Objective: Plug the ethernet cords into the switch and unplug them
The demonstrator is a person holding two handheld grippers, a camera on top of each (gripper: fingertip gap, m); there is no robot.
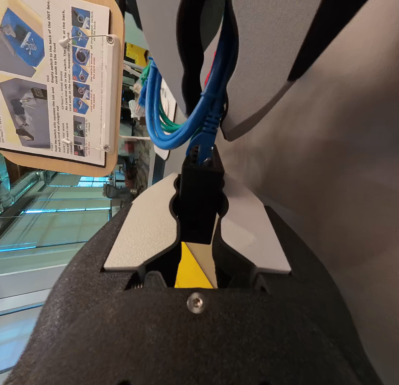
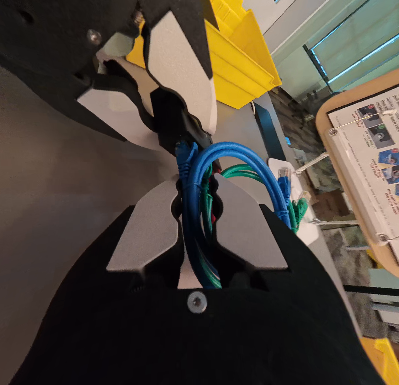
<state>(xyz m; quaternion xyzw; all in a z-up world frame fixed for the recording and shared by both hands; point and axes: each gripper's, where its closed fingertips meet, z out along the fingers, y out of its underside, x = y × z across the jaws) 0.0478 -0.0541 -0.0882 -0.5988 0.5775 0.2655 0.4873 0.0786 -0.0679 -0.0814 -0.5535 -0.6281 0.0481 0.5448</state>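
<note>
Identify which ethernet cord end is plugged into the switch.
A blue cord end sits in the black switch; the other blue end and green end hang free.

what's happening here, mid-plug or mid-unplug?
Can't tell direction from this moment. The left claw is shut on the black switch, held in the air. The right claw is clamped round a bundle of blue and green ethernet cords. One blue plug sits in a switch port; several loose ends dangle unplugged. A yellow bin sits behind.
</note>
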